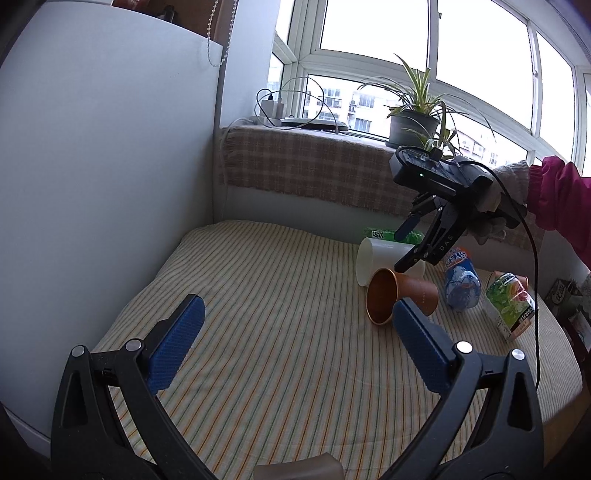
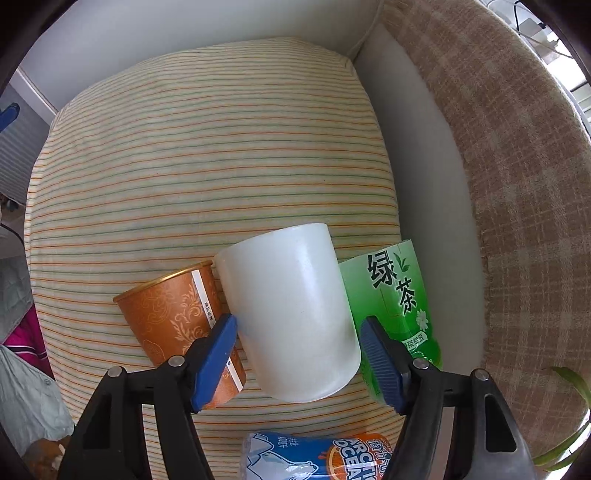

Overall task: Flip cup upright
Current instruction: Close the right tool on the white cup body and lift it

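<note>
Striped tablecloth [image 1: 280, 332] under window [image 1: 373, 26]; both tongs spread, right tongs [image 2: 299, 354] astride white cup [image 2: 291, 310].

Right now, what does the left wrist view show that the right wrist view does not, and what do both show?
Only the left wrist view shows the open left claw, held back from the cups, the juice carton, and the whole right claw above the white cup.

Only the right wrist view shows the green tea bottle's label, and that the right claw straddles the white cup with its fingers apart.

Both show the white cup and the orange paper cup lying on their sides, side by side, on the striped cloth.
</note>
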The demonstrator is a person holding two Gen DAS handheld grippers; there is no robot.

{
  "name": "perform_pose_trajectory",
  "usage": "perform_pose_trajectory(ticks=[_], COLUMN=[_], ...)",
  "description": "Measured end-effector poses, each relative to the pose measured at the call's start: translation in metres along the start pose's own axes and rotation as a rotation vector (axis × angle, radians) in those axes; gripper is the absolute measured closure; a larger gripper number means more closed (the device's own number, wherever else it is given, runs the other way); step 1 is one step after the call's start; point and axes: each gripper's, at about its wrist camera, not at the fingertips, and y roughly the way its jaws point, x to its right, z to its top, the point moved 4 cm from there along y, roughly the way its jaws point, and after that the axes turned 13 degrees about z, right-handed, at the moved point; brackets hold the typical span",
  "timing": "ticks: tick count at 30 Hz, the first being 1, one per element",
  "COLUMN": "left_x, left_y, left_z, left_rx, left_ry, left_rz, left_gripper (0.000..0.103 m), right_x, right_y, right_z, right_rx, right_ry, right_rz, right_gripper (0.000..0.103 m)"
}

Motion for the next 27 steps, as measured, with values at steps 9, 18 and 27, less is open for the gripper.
perform_pose_trajectory(ticks=[9,18,27], left_x=[-0.007,-0.010,-0.006], left_y=[0.007,0.011,0.002], left_z=[-0.001,-0.002,-0.002], left_rx=[-0.008,-0.012,0.006], left_ry=[-0.018,-0.018,-0.008], left_rz=[0.022,0.032,0.030], left_gripper=[0.000,0.000,0.000], right_x=[0.009,0.010,-0.007], right_y=[0.027,0.030,-0.008], right_z=[0.021,0.028,0.032], right_rx=[-0.037,-0.021,0.042], right_ry=[-0.008,0.008,-0.002], right_rz=[0.017,0.021,-0.019], right_gripper=[0.027,0.028,0.029])
